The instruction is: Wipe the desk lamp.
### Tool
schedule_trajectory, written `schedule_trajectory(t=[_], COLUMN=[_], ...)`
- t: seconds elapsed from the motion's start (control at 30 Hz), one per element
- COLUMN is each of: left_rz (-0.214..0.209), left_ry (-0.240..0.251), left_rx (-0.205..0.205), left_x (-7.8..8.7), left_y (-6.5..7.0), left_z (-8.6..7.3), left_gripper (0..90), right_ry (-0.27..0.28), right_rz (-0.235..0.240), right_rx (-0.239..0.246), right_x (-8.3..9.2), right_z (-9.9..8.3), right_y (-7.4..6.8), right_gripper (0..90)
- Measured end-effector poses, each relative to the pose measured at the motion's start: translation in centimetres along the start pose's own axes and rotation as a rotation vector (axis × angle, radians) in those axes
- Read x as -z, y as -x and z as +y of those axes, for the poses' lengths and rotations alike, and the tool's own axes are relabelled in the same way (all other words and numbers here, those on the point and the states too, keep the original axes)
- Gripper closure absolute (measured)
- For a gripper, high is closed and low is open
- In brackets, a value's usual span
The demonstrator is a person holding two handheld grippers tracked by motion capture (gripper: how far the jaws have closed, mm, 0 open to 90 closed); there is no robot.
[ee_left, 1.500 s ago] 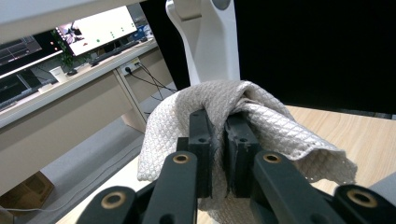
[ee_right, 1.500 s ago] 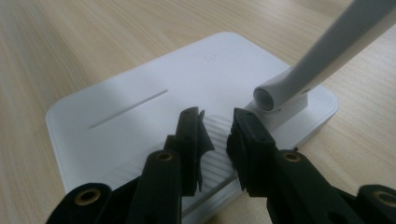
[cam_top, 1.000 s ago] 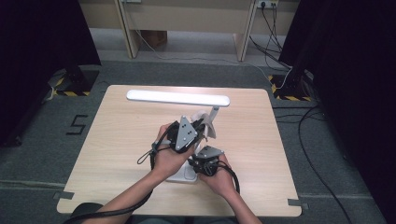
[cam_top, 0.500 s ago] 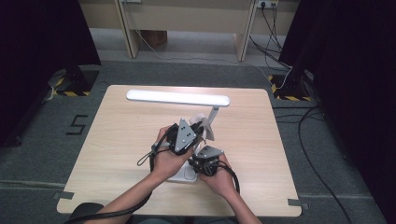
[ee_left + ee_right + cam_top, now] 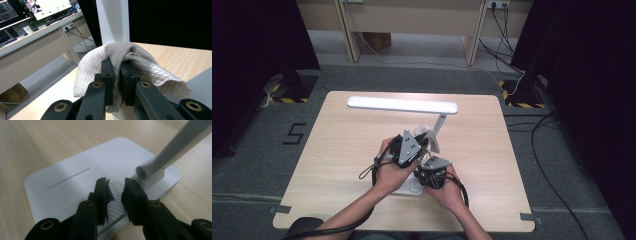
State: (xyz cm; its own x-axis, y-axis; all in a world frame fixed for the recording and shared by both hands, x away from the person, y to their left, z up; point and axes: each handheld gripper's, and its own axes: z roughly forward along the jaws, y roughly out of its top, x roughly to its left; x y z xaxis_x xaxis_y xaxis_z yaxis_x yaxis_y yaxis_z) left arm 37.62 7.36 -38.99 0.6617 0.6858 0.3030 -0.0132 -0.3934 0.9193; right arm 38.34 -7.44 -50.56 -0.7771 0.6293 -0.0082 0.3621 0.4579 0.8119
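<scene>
Since a second ago, we have barely shifted: left gripper [image 5: 116, 75] clamps the pale quilted cloth [image 5: 95, 62] against the white lamp [image 5: 439, 122]; right gripper [image 5: 115, 192] hovers narrowly parted over its base [image 5: 75, 170] near the desk's [image 5: 337, 150] front edge.

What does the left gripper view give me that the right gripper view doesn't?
Left gripper view: the left gripper pinches a white textured cloth against the lamp's upright arm, with a desk and monitors behind it.

Right gripper view: the right gripper hovers with a narrow gap between its jaws over the lamp's flat white base, where the ribbed patch, a thin slot and the arm's hinge end are visible.

Both: the wooden table and part of the white lamp.
</scene>
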Motion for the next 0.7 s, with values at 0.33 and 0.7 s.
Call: schedule_trajectory(t=[0.33,0.7], left_rz=[-0.002,0.0], left_ry=[-0.034,-0.052], left_rx=[-0.001,0.003], left_x=[-0.3,-0.7], left_y=[0.0,-0.1], left_z=[-1.2,-2.4], left_gripper=[82.4,82.6], right_ry=[0.001,0.002], right_rz=[0.007,0.001], right_rx=[-0.006,-0.007], right_x=[0.0,0.0], right_z=[0.0,-0.1], right_y=[0.0,0.0], right_gripper=[73.2,73.1])
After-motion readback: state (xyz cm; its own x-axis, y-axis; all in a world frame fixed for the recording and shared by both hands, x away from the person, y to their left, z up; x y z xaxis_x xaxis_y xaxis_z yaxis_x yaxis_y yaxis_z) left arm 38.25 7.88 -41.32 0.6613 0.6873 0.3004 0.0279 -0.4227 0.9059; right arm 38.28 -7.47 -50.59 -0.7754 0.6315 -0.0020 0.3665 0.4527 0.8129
